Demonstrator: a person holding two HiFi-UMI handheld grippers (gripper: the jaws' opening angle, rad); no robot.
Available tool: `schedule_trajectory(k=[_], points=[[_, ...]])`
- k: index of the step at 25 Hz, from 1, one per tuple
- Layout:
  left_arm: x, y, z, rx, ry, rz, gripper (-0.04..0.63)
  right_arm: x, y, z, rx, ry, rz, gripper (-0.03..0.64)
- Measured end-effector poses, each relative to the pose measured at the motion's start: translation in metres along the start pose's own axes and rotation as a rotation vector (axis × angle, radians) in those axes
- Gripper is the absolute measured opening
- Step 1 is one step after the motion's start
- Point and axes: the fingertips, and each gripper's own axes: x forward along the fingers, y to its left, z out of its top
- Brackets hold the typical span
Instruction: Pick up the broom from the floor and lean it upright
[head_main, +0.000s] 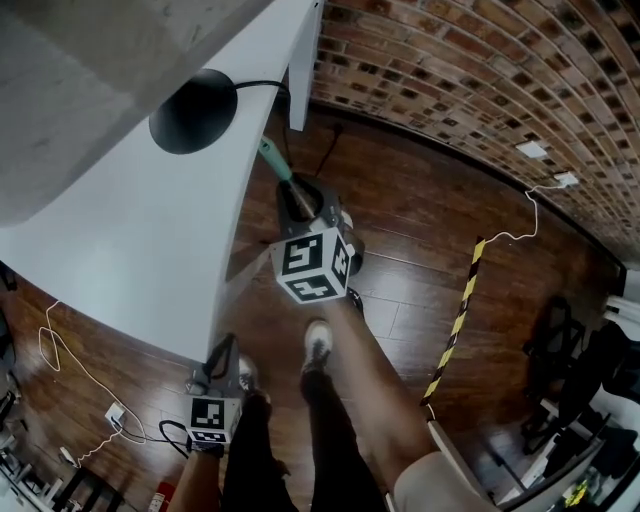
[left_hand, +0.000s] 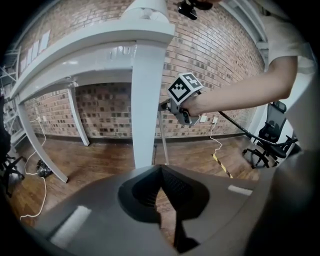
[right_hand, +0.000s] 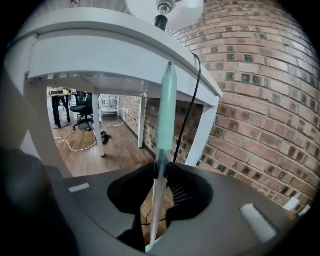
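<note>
The broom (right_hand: 166, 115) has a silver shaft and a pale teal grip. It stands nearly upright, its teal top against the edge of the white table (head_main: 130, 230). My right gripper (right_hand: 160, 167) is shut on the shaft just below the teal grip. From the head view, the teal tip of the broom (head_main: 275, 160) pokes out beyond the right gripper (head_main: 300, 195) beside the table's corner. In the left gripper view the shaft (left_hand: 162, 135) runs down to the floor; the broom head is hidden. My left gripper (left_hand: 160, 169) is shut on nothing, low by the person's leg (head_main: 225, 345).
A black lamp base (head_main: 193, 110) with its cable sits on the table. A white table leg (left_hand: 147, 105) stands just beside the broom. The curved brick wall (head_main: 480, 90) lies behind. A yellow-black floor strip (head_main: 458, 320), office chairs (head_main: 560, 350) and loose white cables (head_main: 60, 360) lie around.
</note>
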Motion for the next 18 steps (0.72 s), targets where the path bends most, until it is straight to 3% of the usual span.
schedule_trajectory(k=[7,18], points=[[0.004,-0.009,-0.011,-0.044,0.023,-0.037,0.000,0.010,0.000,-0.005,0.014,-0.029,0.062,0.225],[0.015,-0.002,-0.010,-0.032,0.030,-0.043,0.000,0.015,-0.015,-0.014,0.065,-0.010,0.028,0.204]])
